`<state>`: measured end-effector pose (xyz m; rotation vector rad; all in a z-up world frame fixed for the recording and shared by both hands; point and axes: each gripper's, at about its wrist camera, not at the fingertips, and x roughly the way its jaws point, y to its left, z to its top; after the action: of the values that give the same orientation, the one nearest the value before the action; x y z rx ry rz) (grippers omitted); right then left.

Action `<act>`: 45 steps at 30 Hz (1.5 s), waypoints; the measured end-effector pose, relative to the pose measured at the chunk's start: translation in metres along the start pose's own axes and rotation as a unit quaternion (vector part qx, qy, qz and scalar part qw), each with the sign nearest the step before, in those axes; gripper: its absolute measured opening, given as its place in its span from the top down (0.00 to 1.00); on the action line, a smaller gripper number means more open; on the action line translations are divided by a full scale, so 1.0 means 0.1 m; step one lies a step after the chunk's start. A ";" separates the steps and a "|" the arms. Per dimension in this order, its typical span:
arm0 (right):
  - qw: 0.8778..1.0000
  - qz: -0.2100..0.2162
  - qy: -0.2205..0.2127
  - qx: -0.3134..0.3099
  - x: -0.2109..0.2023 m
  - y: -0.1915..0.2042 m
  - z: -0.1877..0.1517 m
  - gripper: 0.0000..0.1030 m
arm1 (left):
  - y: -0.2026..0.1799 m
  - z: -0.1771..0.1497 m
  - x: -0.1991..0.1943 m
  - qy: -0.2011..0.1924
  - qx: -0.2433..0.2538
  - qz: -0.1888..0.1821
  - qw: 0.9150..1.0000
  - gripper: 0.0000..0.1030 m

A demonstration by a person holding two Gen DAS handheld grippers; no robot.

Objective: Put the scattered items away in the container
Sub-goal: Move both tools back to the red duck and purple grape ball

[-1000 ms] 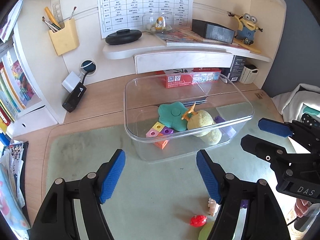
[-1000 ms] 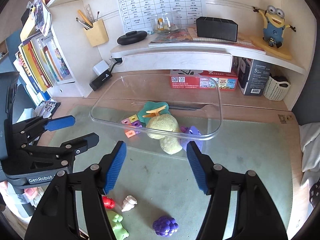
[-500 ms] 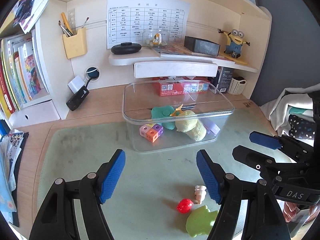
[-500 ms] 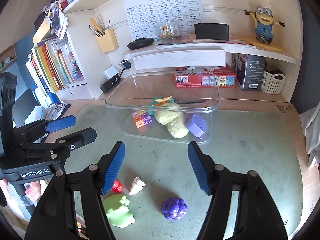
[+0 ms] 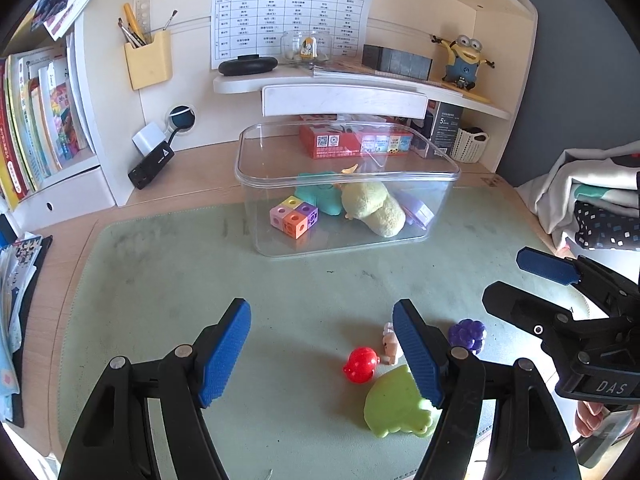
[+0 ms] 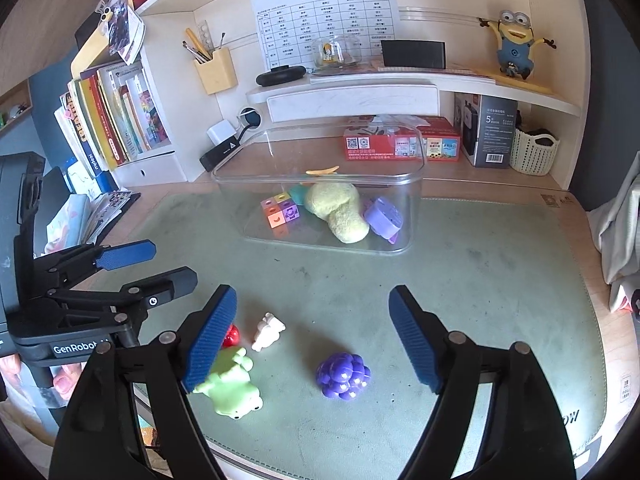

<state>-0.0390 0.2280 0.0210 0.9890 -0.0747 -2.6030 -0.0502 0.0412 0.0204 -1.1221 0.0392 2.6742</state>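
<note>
A clear plastic container (image 5: 256, 160) (image 6: 416, 152) stands on the green desk mat and holds a yellow plush toy (image 5: 374, 208), colored cubes (image 5: 294, 218), a teal toy and a purple piece (image 6: 384, 216). On the mat in front lie a purple grape toy (image 6: 343, 375) (image 5: 467, 334), a green frog toy (image 6: 230, 388) (image 5: 396, 402), a red ball (image 5: 360, 364) and a small white figure (image 6: 268, 332). My left gripper (image 5: 322, 354) is open and empty, to the left of these toys. My right gripper (image 6: 312, 340) is open and empty, just above the grape toy.
The desk's back shelf carries a Minion figure (image 6: 514, 46), a black box and a glass jar. A red box (image 6: 400, 142) and a white basket (image 6: 534, 152) stand behind the container. Books (image 6: 108, 120) fill the left shelves. Clothes (image 5: 600, 208) lie at the right.
Both grippers have pulled back from the container toward the desk's front edge. The loose toys on the mat now show fully between and beside the fingers.
</note>
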 end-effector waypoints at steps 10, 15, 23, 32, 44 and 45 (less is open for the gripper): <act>1.000 -0.010 0.024 -0.007 -0.02 0.03 -0.15 0.26 | -0.04 -0.11 0.00 0.015 0.008 -0.005 1.000 0.32; 0.999 -0.021 0.033 -0.008 0.00 0.04 -0.19 0.26 | -0.07 -0.16 0.08 0.028 0.010 -0.008 1.000 0.32; 0.998 -0.024 0.060 -0.007 0.14 0.03 -0.30 0.26 | -0.12 -0.22 0.22 0.046 0.013 -0.022 0.999 0.32; 0.997 -0.033 0.069 -0.006 0.18 0.00 -0.39 0.26 | -0.17 -0.25 0.37 0.059 0.012 -0.022 0.998 0.32; 0.996 -0.030 0.086 0.008 0.33 -0.09 -0.45 0.37 | -0.17 -0.25 0.53 0.080 0.005 -0.040 0.996 0.51; 0.996 -0.028 0.087 0.011 0.34 -0.10 -0.45 0.37 | -0.17 -0.26 0.54 0.081 0.003 -0.041 0.996 0.52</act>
<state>-0.0359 0.2293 -0.0363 1.2384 -0.0308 -2.5590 -0.0648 0.0659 -0.0344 -1.3078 0.0280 2.5039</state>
